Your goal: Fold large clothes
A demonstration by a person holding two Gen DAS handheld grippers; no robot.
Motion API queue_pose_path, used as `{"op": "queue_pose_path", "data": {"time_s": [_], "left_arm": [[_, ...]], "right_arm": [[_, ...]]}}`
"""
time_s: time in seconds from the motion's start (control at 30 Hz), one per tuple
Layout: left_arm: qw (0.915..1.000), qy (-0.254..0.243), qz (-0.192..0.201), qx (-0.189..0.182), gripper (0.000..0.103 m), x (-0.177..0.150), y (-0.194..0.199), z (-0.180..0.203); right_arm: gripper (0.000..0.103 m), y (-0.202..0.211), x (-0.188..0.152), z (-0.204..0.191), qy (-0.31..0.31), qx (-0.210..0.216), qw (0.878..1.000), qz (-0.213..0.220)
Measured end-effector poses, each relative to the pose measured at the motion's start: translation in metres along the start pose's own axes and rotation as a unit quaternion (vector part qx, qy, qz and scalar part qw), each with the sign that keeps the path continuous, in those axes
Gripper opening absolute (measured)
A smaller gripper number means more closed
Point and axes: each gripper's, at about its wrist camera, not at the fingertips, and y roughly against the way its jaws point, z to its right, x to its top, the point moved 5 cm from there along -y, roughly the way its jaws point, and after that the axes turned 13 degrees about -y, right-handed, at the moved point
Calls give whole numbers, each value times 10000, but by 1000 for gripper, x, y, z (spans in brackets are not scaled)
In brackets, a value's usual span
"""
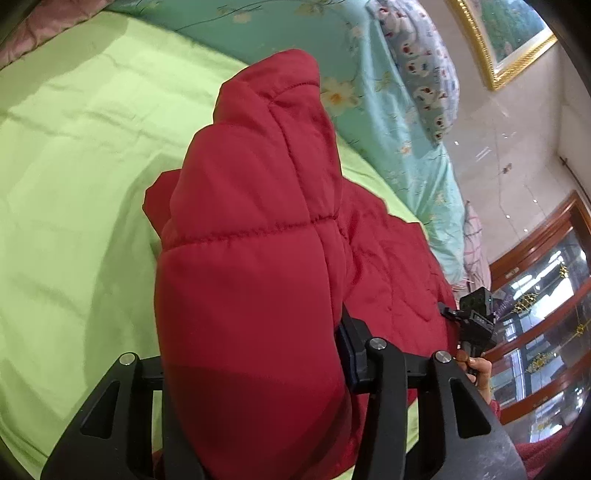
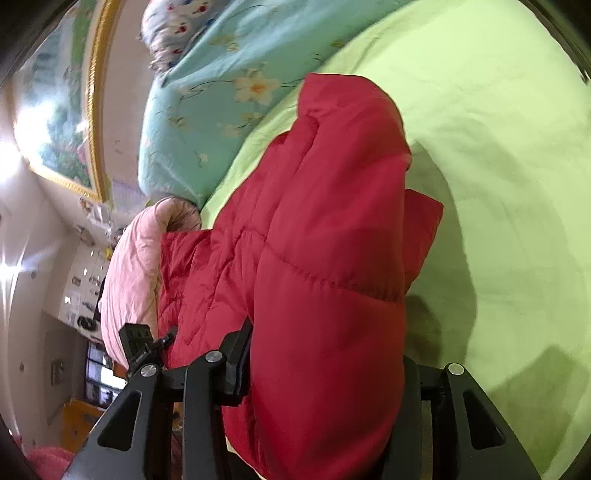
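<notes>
A red quilted puffer jacket [image 1: 258, 229] lies bunched over the light green bedsheet [image 1: 74, 166]. My left gripper [image 1: 255, 373] is shut on a thick fold of the jacket, which bulges up between its fingers. My right gripper [image 2: 325, 373] is shut on another thick fold of the same jacket [image 2: 325, 221], lifted off the green sheet [image 2: 498, 166]. The right gripper also shows in the left wrist view [image 1: 474, 325] at the jacket's far edge, and the left one in the right wrist view [image 2: 142, 343]. The fingertips are hidden by fabric.
A teal floral duvet [image 1: 295, 33] and a patterned pillow [image 1: 417, 62] lie at the head of the bed. A pink quilt [image 2: 129, 266] sits beside the jacket. A gold-framed picture [image 1: 506, 33] hangs on the wall; a wooden glass cabinet [image 1: 546, 306] stands beyond the bed.
</notes>
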Motion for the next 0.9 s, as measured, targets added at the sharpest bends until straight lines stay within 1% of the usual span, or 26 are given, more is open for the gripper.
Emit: {"op": "queue_pose_path", "data": {"time_s": [0.17,0.3,0.37,0.43,0.53,0.6,0.63,0.67,0.8,0.9], "left_arm": [[10000,55,-25,75,53,-11,-7,-11],[9998,168,58,46,57,-17,-9,-17],[9997,201,82,86,61,-19,-10,-19],[9996,260,111,77,62,-21,-9,-21],[9994,312,99,89,65,-21,-10,-21],[9994,328,63,124,69,-22,-9,-22],[9993,340,39,170,73,-22,-7,-22],[9992,331,13,240,75,-21,-6,-21],[9989,267,-48,390,75,-21,8,-18],[9982,247,-106,538,80,-24,17,-19]], "right_arm": [[52,-6,1,15,-161,28,9999,-33],[54,-9,0,16,-155,-54,9999,-20],[55,-9,-1,18,-142,-90,9999,-21],[56,-10,-1,18,-147,-125,9998,-22],[58,-10,-2,18,-149,-171,9997,-17],[60,-10,-2,18,-148,-209,9997,-17],[62,-9,-2,19,-152,-225,9996,-9],[67,-8,-2,19,-145,-243,9996,-1],[76,-2,-5,15,-41,-449,9989,112],[82,4,-6,15,-67,-545,9983,171]]}}
